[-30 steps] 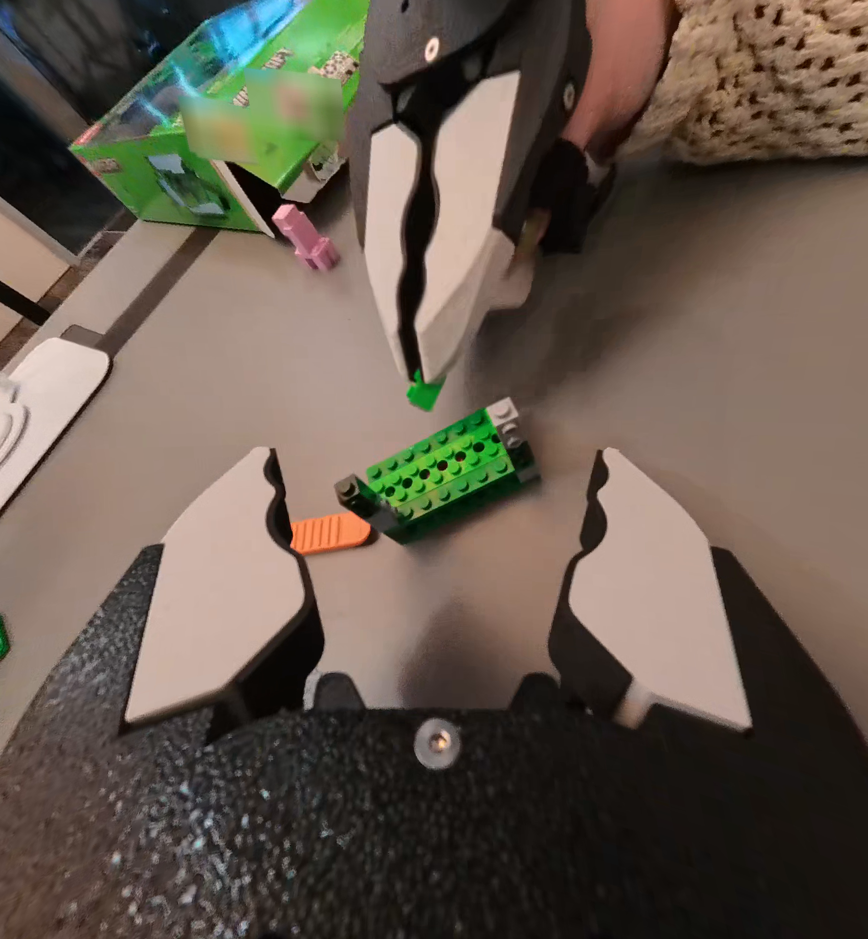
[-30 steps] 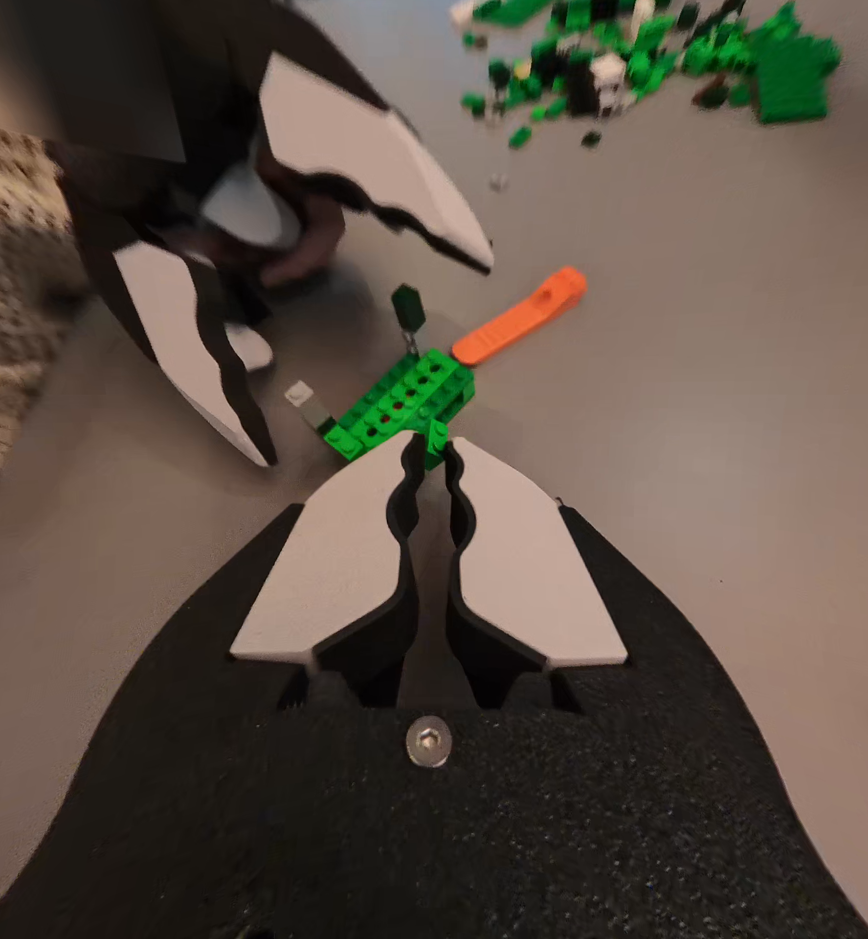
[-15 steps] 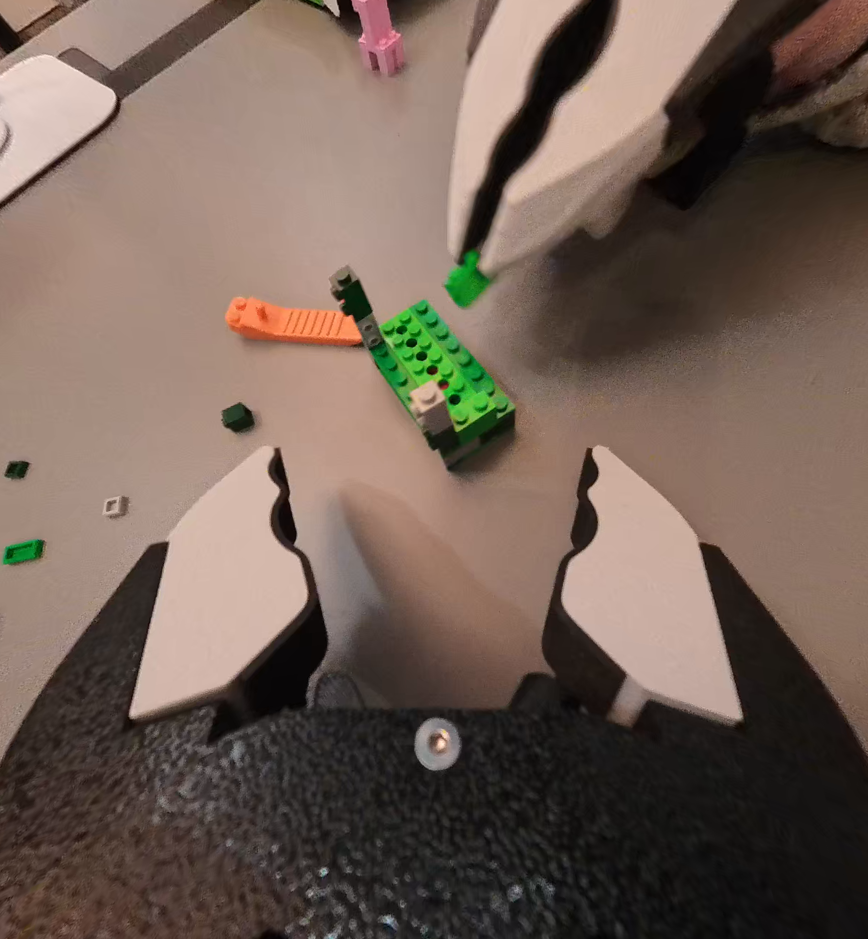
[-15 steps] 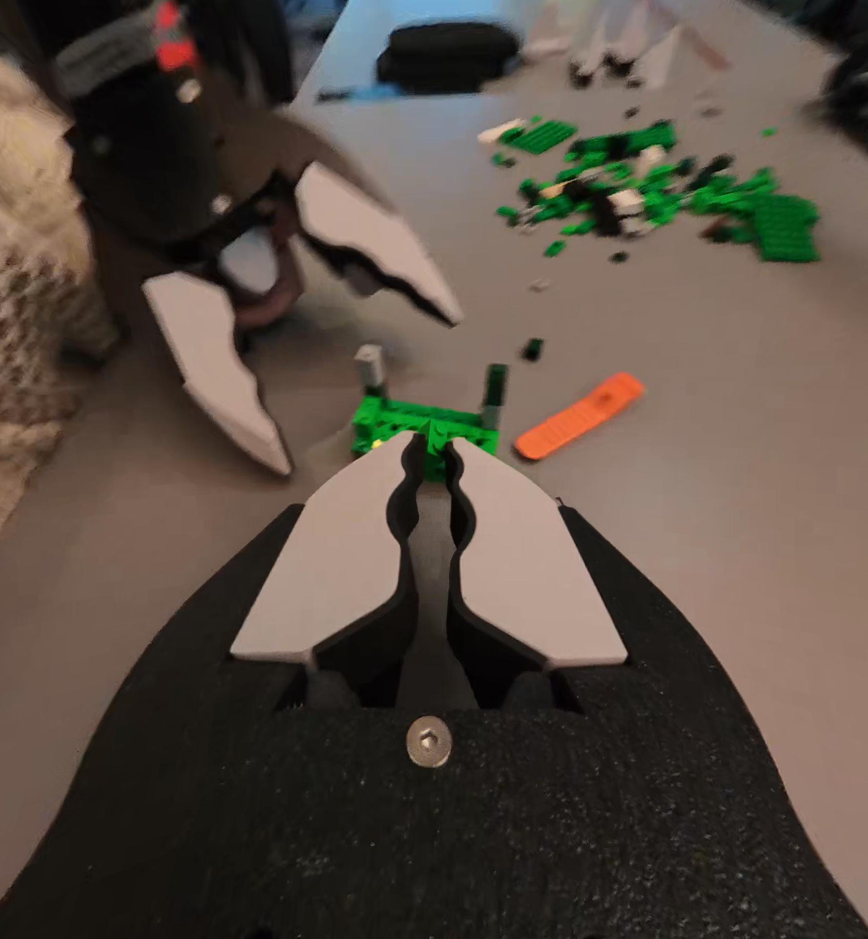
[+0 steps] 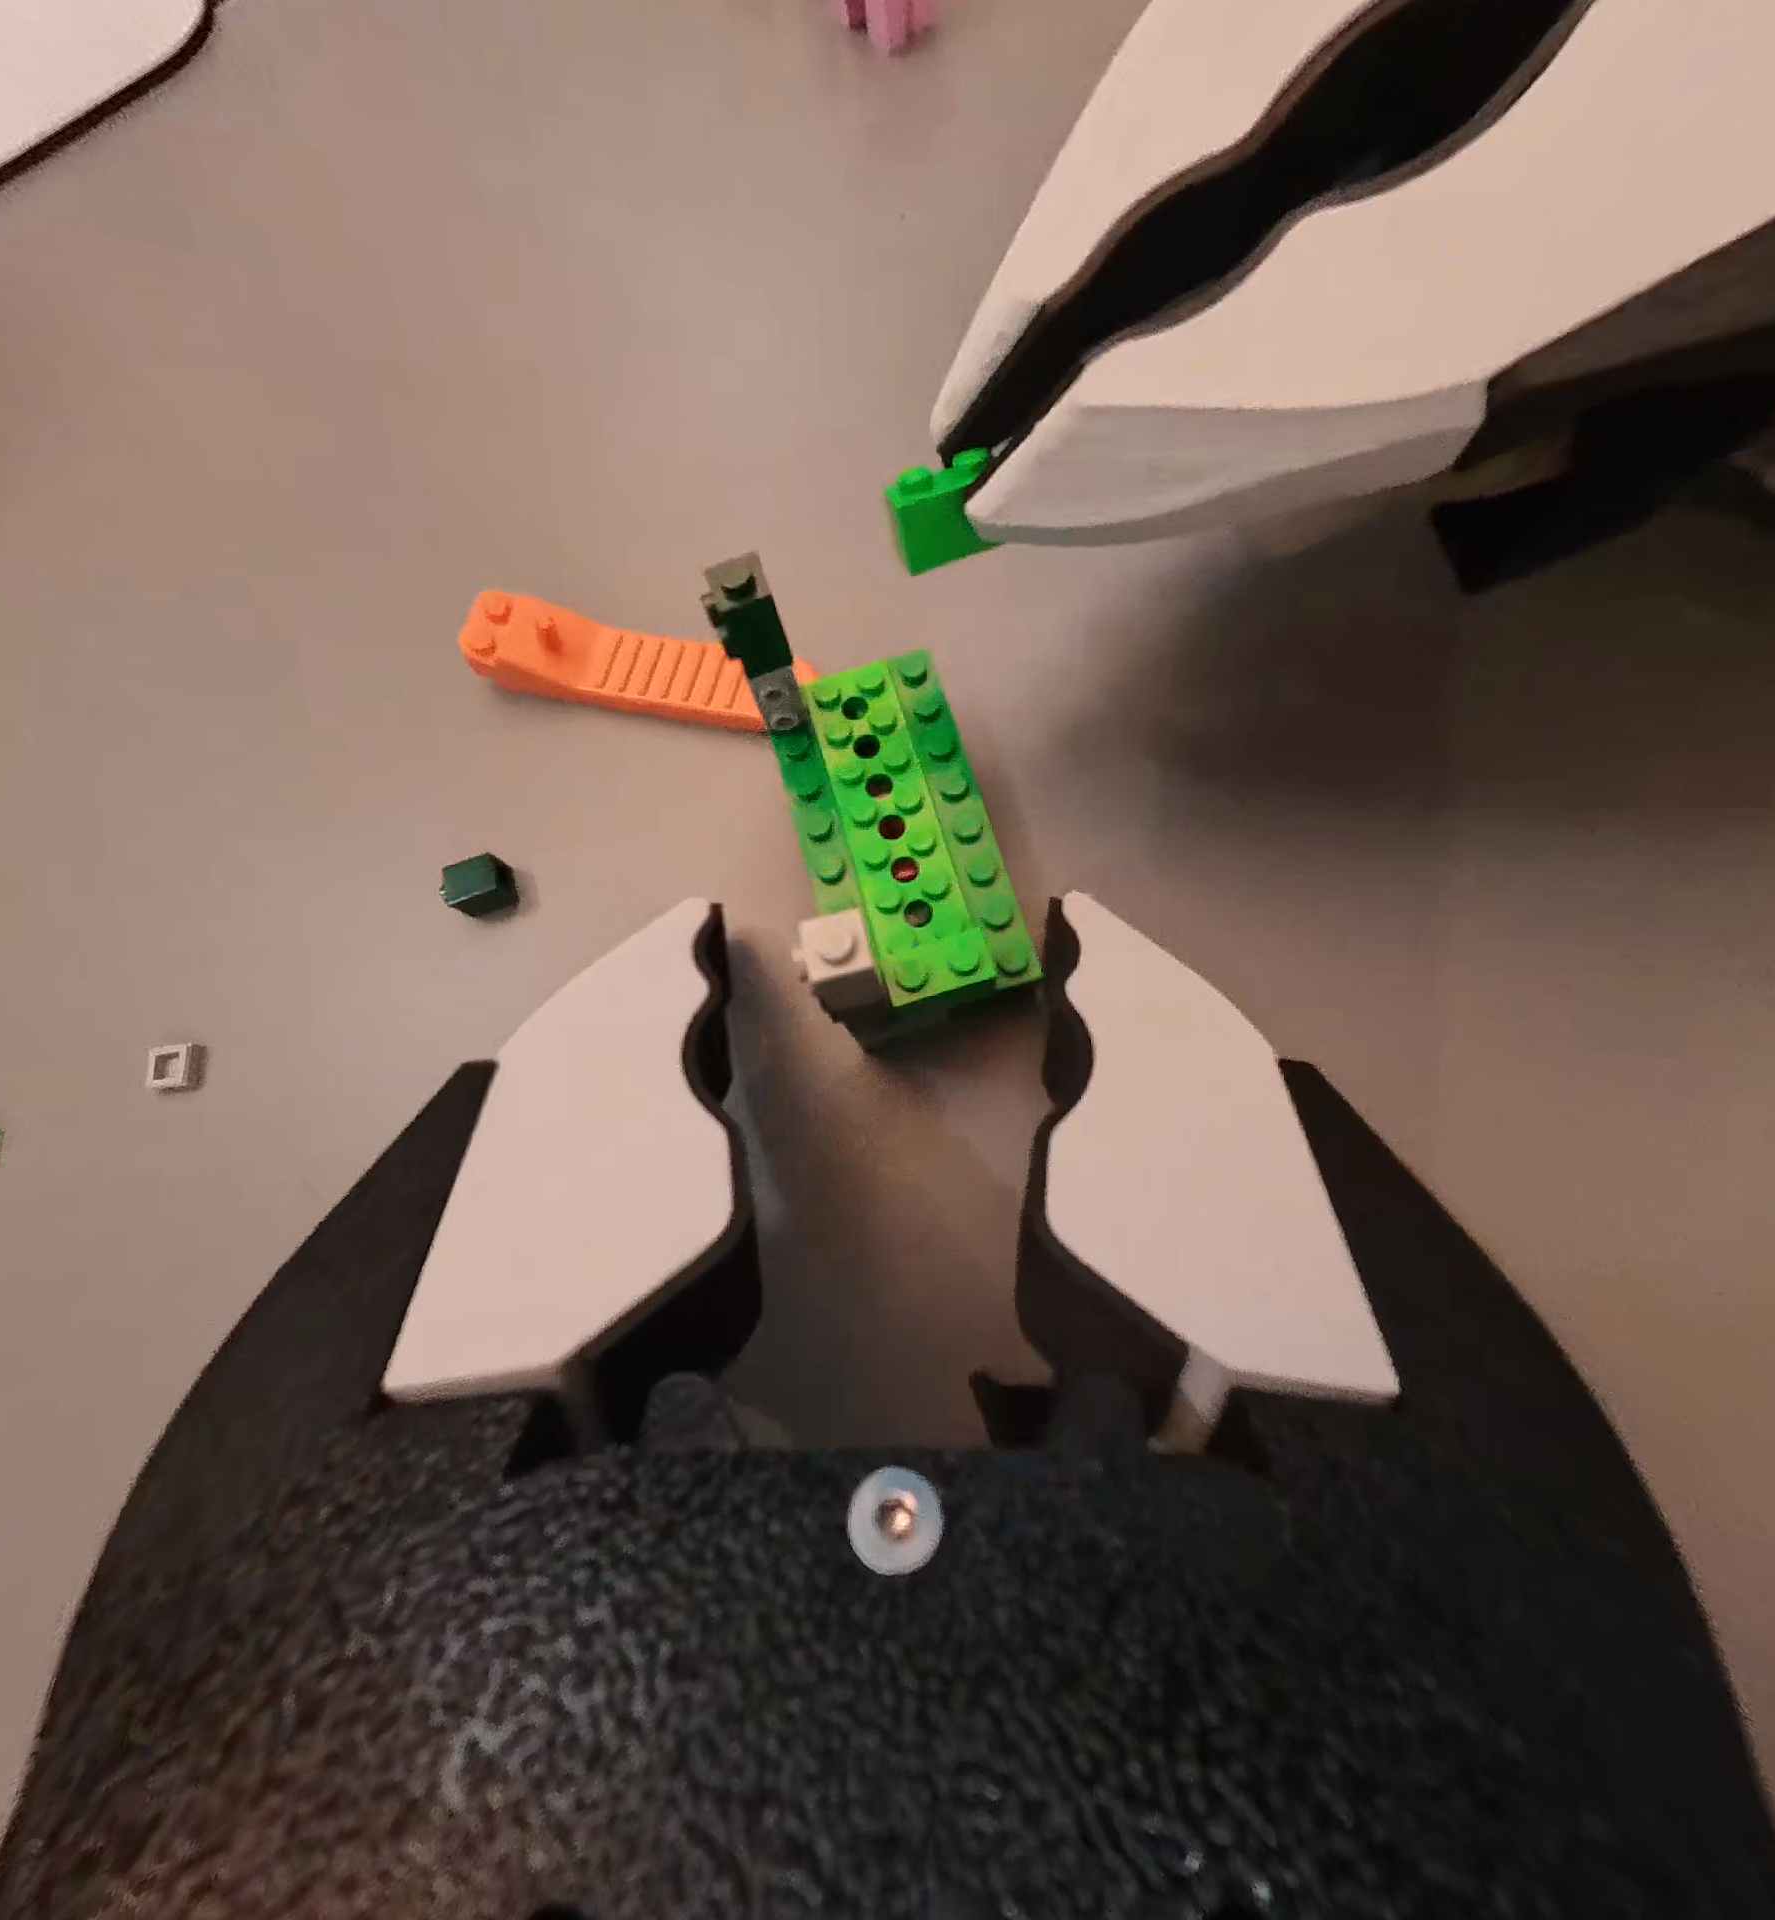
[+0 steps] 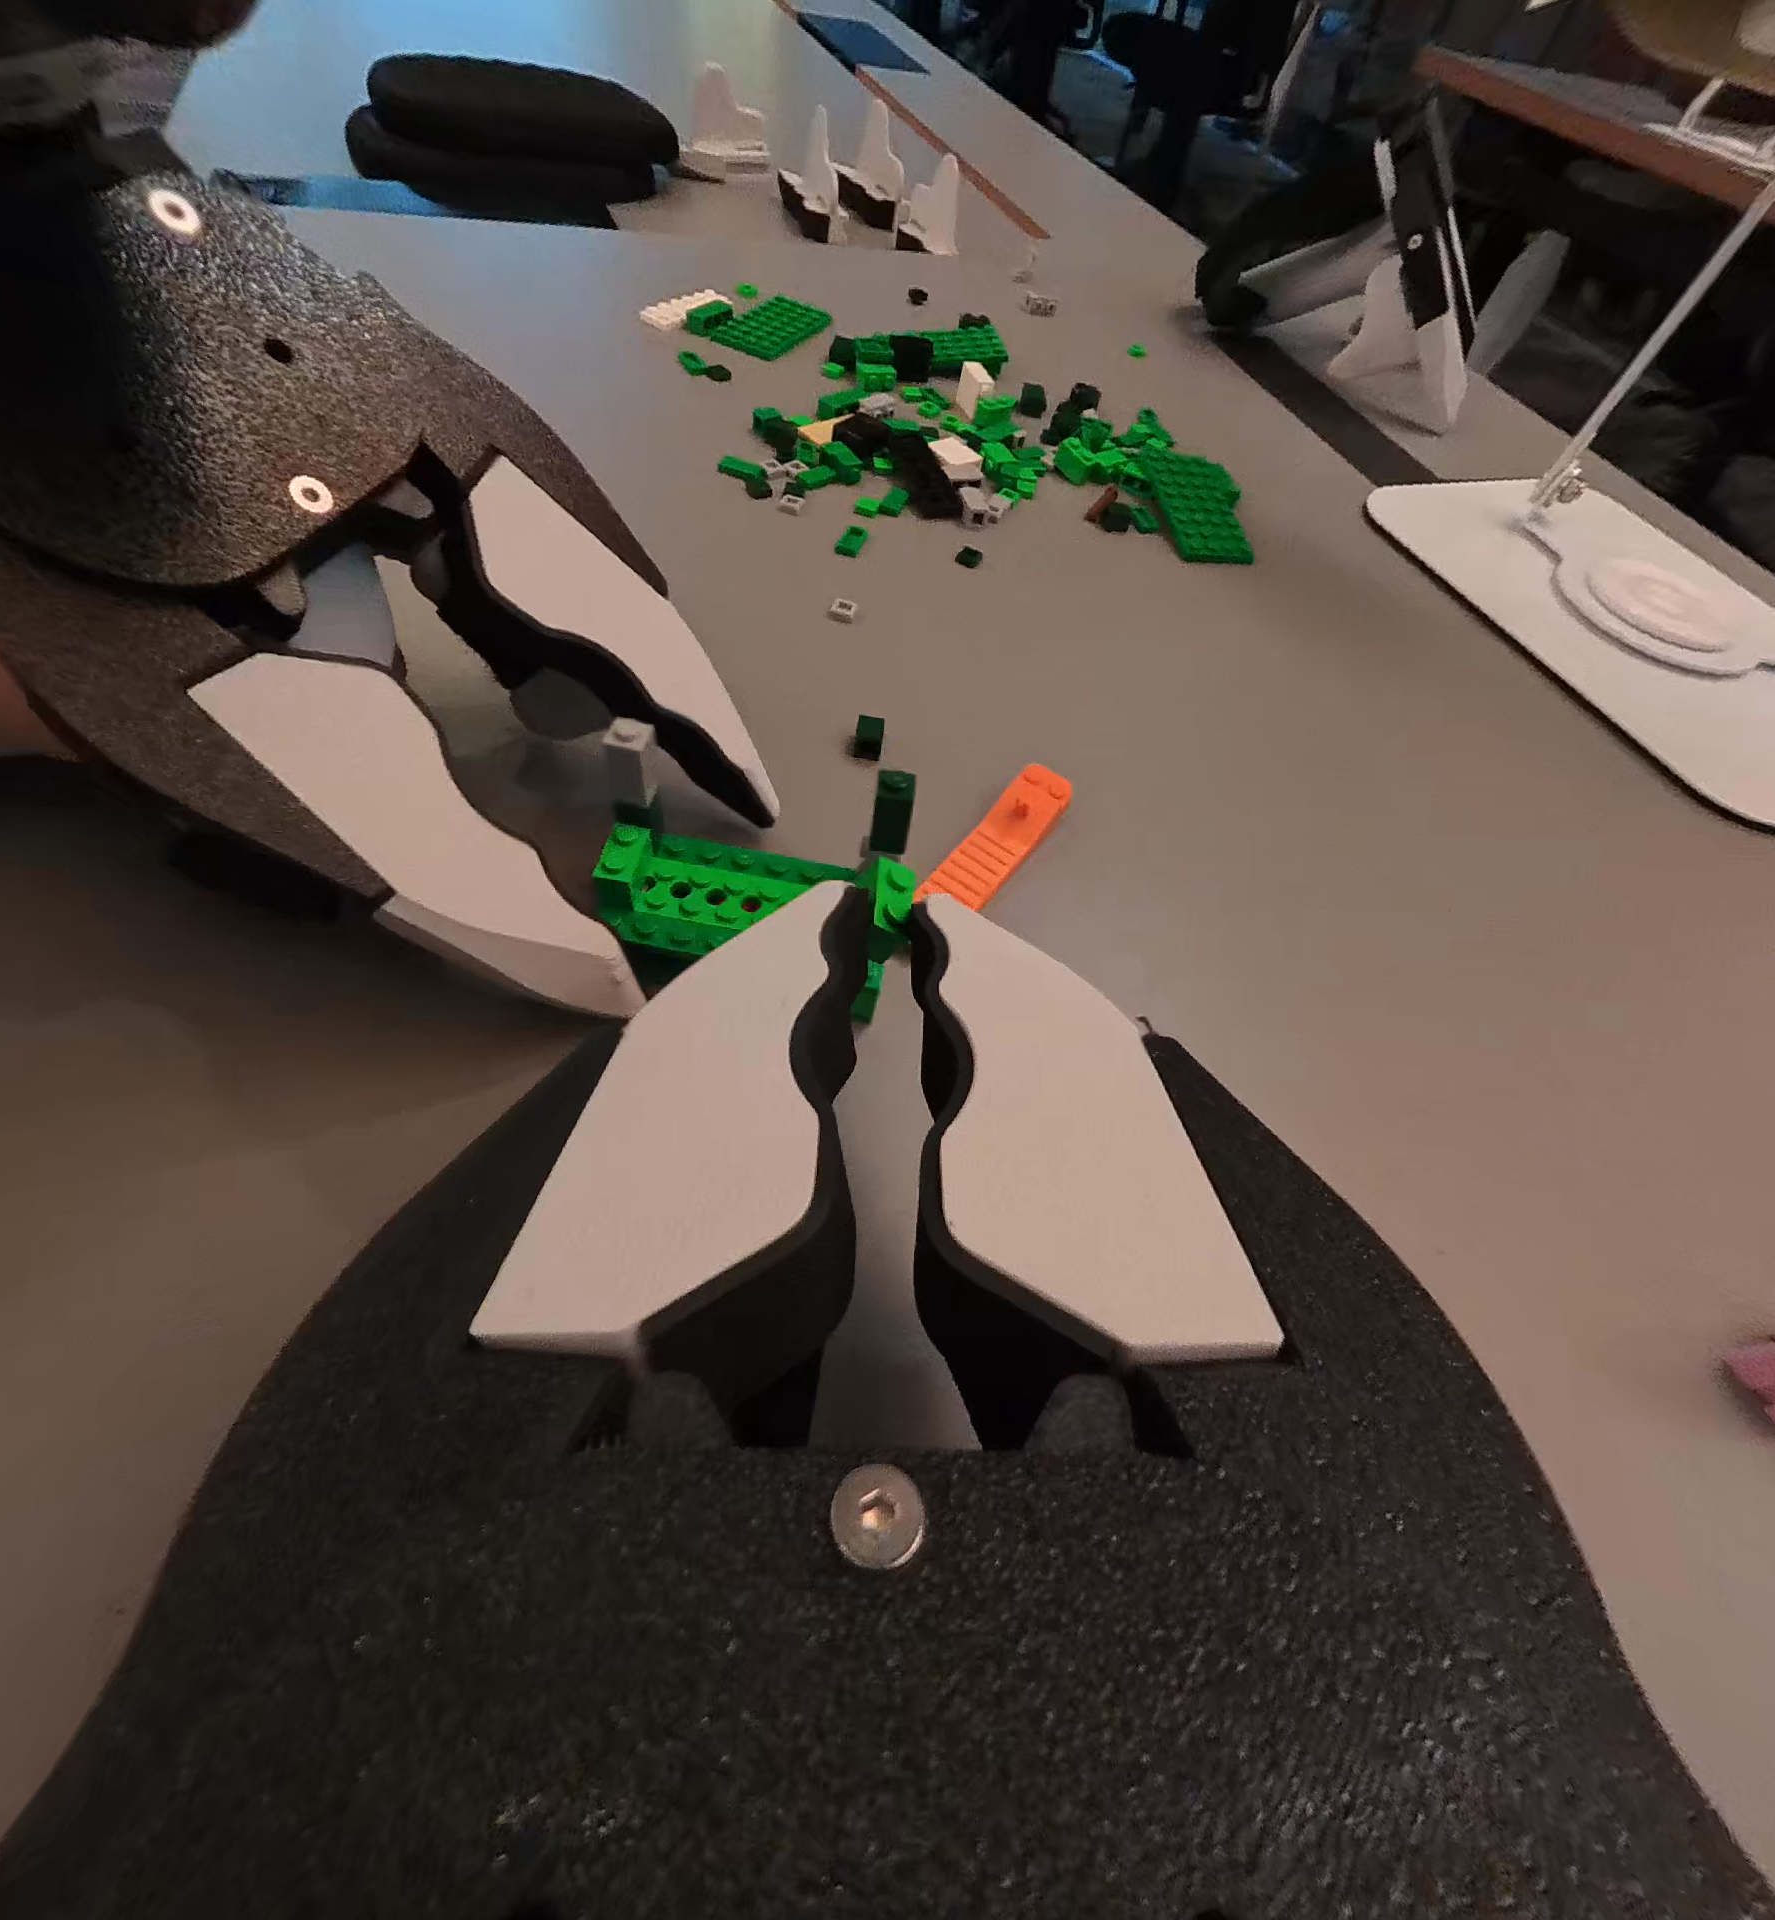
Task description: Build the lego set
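A green lego assembly (image 5: 898, 831) lies on the grey table, with a dark green post (image 5: 753, 623) at its far end and a light grey brick (image 5: 836, 961) at its near end. My left gripper (image 5: 888, 920) is open, its jaws on either side of the assembly's near end. My right gripper (image 5: 961, 468) is shut on a small green brick (image 5: 924, 520), held above and beyond the assembly's far end. In the right wrist view the right gripper (image 6: 878, 906) holds the brick (image 6: 891, 899) over the assembly (image 6: 706, 894), with the left gripper (image 6: 691, 904) straddling its other end.
An orange brick separator (image 5: 613, 665) lies beside the assembly's far end. A dark green brick (image 5: 478, 885) and a grey tile (image 5: 174, 1065) lie to the left. A pile of loose bricks (image 6: 966, 426) lies farther off. A white stand base (image 6: 1641, 623) sits at the right. Between my left fingertips and the orange brick separator (image 5: 613, 665) there is roughly 6 cm. The right camera catches it too, in the right wrist view (image 6: 990, 848).
My left gripper has moved in over the assembly's near end and its jaws have narrowed. My right gripper still holds the small green brick near the far end.
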The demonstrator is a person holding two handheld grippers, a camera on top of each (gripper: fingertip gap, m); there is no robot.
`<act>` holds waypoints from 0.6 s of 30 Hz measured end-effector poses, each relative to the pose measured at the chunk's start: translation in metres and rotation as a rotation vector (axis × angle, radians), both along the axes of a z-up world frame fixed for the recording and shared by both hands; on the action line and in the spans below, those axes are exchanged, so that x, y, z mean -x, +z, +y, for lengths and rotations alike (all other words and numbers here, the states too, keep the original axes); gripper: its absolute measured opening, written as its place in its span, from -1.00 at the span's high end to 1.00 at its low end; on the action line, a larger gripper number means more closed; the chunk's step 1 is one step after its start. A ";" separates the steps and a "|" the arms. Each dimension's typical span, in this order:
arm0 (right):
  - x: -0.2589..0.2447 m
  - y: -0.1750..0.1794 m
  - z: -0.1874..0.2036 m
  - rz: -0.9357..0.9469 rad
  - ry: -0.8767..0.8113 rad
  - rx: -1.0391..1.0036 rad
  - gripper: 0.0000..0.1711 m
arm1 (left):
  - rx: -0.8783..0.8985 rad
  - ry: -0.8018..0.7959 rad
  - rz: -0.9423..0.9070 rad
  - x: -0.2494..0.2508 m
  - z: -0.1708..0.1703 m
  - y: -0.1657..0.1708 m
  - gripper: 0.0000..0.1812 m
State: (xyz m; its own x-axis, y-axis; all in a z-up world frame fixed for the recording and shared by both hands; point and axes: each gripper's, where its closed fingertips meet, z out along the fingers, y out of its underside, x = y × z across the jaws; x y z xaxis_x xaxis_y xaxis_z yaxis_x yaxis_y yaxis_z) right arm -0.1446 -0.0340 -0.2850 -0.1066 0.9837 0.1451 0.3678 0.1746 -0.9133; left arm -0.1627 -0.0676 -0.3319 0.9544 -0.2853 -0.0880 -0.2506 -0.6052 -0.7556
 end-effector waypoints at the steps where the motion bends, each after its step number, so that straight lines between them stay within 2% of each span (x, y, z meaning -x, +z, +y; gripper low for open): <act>1: 0.001 -0.001 0.001 -0.005 -0.020 0.003 0.92 | -0.001 -0.017 0.005 0.000 0.000 0.000 0.42; 3: 0.003 -0.001 0.003 -0.011 -0.051 -0.001 0.92 | -0.008 -0.058 0.015 -0.002 0.000 0.000 0.54; 12: 0.012 -0.020 0.006 -0.136 -0.190 -0.072 0.92 | -0.015 -0.076 0.009 -0.002 0.000 0.000 0.57; 18: 0.014 -0.024 0.005 -0.167 -0.214 -0.081 0.92 | -0.001 -0.076 -0.018 -0.002 0.000 0.000 0.57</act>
